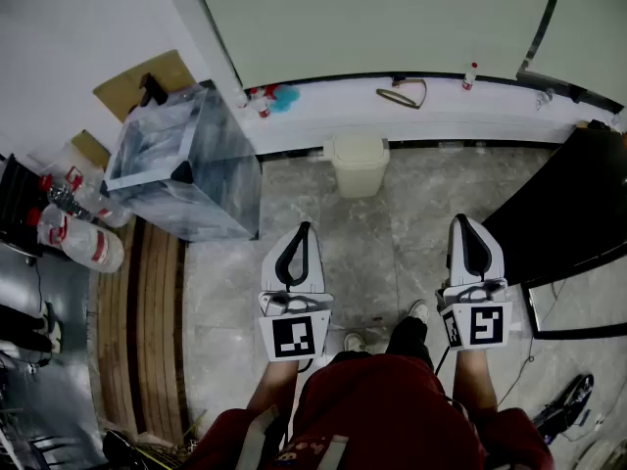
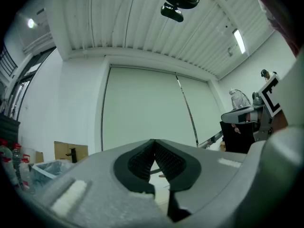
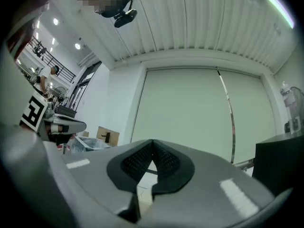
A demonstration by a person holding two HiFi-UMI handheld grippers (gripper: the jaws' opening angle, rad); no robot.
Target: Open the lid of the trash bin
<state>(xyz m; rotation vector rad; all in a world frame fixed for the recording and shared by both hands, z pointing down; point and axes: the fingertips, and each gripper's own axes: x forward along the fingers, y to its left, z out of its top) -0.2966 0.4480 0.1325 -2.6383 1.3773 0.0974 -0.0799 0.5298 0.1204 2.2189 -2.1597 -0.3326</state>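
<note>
A small cream trash bin [image 1: 358, 164] with its lid down stands on the marble floor against the white ledge, ahead of me. My left gripper [image 1: 303, 231] is held in the air well short of the bin and to its left, jaws shut with nothing between them. My right gripper [image 1: 465, 223] hovers to the bin's right at about the same distance, also shut and empty. In the left gripper view the left gripper [image 2: 155, 142] has its tips touching; in the right gripper view the right gripper [image 3: 152, 143] does too. Both point slightly upward at the pale wall panel, so neither view shows the bin.
A clear plastic bin with a bag liner [image 1: 186, 160] stands at the left on wooden slats [image 1: 147, 321]. Plastic bottles [image 1: 83, 233] lie further left. A black panel [image 1: 558, 213] stands at the right. Cardboard [image 1: 147, 81] leans on the wall. Cables [image 1: 563, 409] lie at the lower right.
</note>
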